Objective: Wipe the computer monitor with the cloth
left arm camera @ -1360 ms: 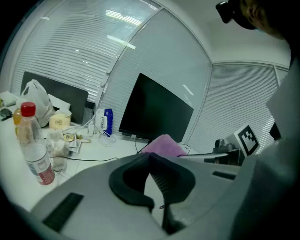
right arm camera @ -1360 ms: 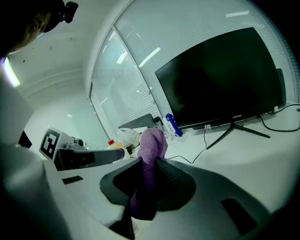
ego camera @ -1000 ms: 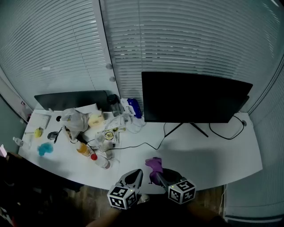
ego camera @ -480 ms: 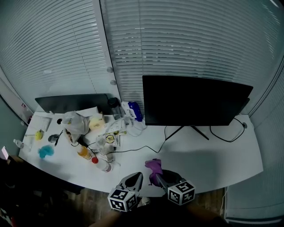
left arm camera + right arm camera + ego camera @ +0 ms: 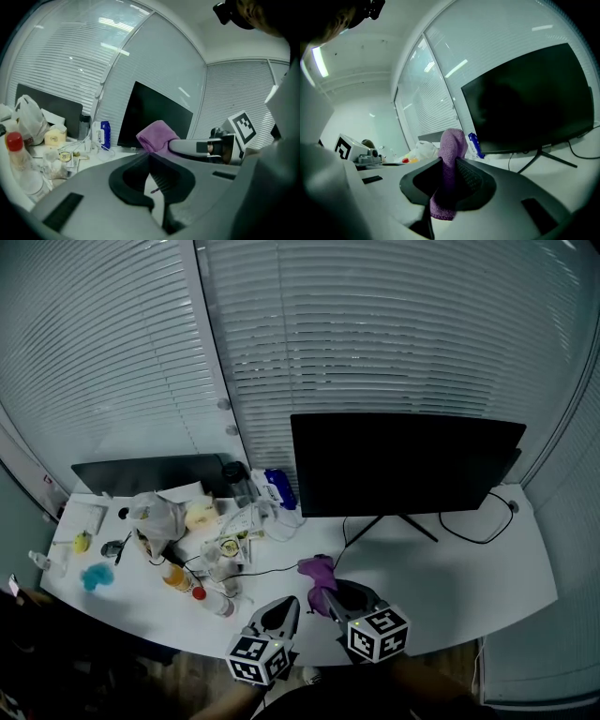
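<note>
While I watch through the head view, white slatted blinds [image 5: 394,343] fill the whole upper part of the frame, curving round behind a long white desk [image 5: 469,568] that runs from the left edge to the right edge. A large black flat monitor on a thin splayed stand [image 5: 403,465] stands right of centre. Its screen is dark.

A lower dark screen [image 5: 150,474] sits at centre left, behind a cluster of clutter. That cluster includes a knotted white plastic bag [image 5: 157,507], a blue-and-white packet [image 5: 278,486], an orange bottle [image 5: 175,576] and a clear bottle with a red cap [image 5: 214,601].

In the lower middle of the frame, the right gripper [image 5: 328,594] has its jaws clamped on a folded purple cloth [image 5: 317,571]. In the right gripper view, the cloth stands up between the jaws and hangs a little below them. The cloth sits below the big monitor's lower left corner and well apart from the glass.

Just left of it, the left gripper [image 5: 289,607] has its jaw tips together with nothing between them, and it is near the cloth but not touching it.

By my count there are two screens, two grippers, two bottles, one bag, one packet and one cloth.
</note>
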`<state>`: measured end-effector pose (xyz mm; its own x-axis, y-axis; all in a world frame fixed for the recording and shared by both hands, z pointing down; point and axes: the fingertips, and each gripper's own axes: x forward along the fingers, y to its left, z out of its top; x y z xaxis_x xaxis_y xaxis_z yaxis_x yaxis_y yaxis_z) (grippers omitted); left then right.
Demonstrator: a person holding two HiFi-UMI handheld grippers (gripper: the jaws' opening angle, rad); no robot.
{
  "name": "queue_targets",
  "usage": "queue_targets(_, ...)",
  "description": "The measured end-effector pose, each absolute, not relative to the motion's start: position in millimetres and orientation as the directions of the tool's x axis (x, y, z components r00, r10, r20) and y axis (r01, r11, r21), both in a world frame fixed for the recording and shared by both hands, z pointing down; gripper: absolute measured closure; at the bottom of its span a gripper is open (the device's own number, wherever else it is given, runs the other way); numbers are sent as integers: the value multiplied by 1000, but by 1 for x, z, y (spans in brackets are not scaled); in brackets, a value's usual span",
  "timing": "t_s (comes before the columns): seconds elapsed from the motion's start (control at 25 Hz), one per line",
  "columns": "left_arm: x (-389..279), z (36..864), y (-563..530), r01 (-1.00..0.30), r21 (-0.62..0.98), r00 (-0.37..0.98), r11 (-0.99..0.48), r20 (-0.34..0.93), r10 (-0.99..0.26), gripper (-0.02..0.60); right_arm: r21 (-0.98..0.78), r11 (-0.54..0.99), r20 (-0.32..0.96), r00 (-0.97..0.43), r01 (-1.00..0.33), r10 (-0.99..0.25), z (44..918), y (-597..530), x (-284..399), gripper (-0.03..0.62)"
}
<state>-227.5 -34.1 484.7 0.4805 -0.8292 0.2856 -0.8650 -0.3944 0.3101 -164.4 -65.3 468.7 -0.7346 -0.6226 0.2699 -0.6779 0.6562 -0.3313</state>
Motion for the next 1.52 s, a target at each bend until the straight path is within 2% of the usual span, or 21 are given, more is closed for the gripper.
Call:
queue_targets(0.6,-219,366,-113,-862,177,492,-474,76,-867,577,-195,682,45,-701,-705,-711,313,-176,-186,505)
queue_targets(1.2,-223,307,-155,-873,131,474,-469,5,-881,577,-107,644,37,-651,-757,-758,221,-271,-211,505)
queue_targets(1.52,-215,312,-169,-881,119,463,-458,13,-886,577,-44,630,89,-631,-776,-771,235,-309,-213,505)
